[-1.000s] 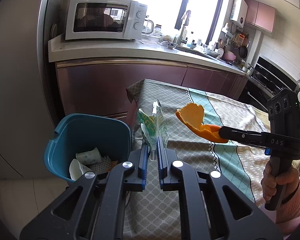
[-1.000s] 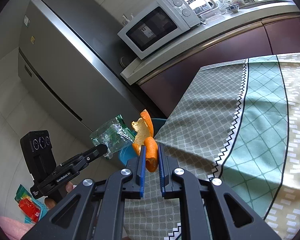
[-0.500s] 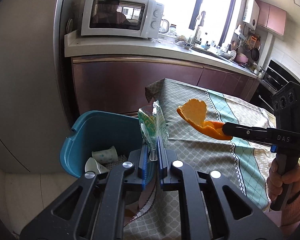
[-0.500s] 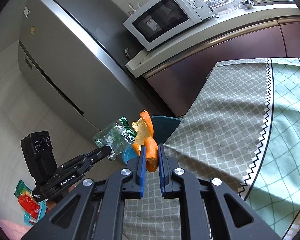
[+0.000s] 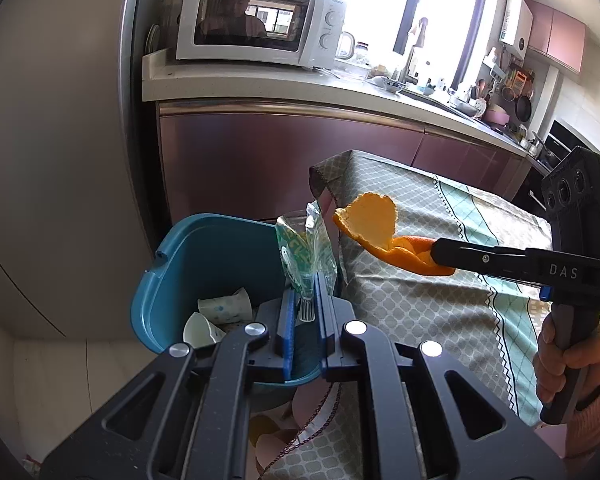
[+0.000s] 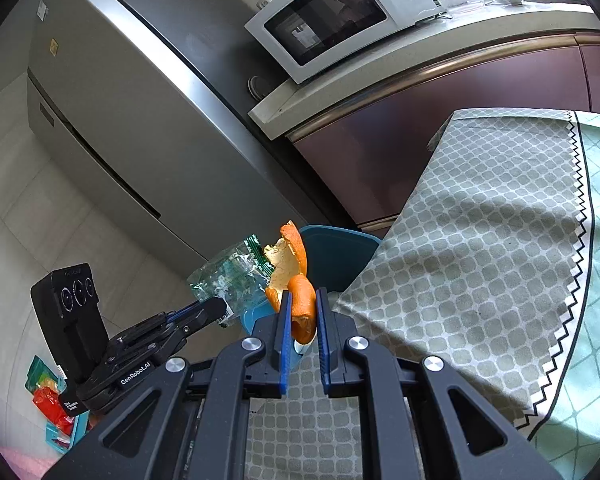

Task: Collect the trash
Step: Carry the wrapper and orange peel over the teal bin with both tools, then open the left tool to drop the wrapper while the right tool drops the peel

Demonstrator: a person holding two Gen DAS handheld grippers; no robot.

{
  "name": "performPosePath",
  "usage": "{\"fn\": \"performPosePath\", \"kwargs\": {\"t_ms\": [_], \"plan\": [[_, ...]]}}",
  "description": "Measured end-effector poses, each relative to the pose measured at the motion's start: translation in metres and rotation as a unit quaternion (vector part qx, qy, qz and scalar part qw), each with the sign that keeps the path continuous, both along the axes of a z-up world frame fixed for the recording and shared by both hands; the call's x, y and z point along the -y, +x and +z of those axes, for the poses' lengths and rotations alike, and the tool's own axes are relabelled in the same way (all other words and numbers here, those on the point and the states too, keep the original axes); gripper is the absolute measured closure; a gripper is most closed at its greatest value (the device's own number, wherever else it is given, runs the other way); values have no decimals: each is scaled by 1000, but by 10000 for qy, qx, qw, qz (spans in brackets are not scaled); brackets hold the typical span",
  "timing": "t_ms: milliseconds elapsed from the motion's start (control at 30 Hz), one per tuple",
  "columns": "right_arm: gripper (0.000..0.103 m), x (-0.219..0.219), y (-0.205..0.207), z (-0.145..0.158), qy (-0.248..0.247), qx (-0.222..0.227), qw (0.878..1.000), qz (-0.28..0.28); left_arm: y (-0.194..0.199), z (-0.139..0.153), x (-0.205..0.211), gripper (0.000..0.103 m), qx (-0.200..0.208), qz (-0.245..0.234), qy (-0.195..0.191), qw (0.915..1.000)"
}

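Strong daylight is admitted through the window [image 5: 420, 20] behind the counter in the left wrist view; the panes are blown out to plain white and no detail is held there. A broad soft-edged shadow is cast across the tablecloth [image 6: 500, 208] in the right wrist view, with sunlit cloth on either side. The fridge [image 6: 112, 92] is evenly lit, with a pale sheen along its edge. A reflection of a person is carried in the microwave [image 5: 256, 20] door. Heavy fisheye bending is noted: straight edges are curved, and the corners of both views are cut off by black vignetting. Focus is sharp throughout; no motion blur is observed.
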State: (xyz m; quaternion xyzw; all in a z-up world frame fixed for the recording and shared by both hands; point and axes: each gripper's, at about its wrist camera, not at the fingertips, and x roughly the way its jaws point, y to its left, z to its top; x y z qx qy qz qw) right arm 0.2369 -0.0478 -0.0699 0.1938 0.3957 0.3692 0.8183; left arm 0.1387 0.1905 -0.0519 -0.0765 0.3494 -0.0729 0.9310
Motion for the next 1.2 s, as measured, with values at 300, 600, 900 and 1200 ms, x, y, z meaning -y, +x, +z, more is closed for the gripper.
{"fn": "performPosePath", "kwargs": {"t_ms": [300, 600, 900, 1200], "plan": [[93, -15, 9, -3, -76, -62, 9999, 25, 6, -4, 1, 93, -58, 66, 16, 10000], [93, -27, 19, -9, -166, -152, 9997, 31, 14, -13, -2, 93, -193, 153, 31, 9997], [92, -45, 28, -21, -425, -300, 9986, 43, 30, -31, -9, 92, -420, 244, -5, 9988], [91, -70, 42, -31, -656, -362, 9971, 93, 52, -54, -6, 90, -628, 236, 32, 9977]]}}
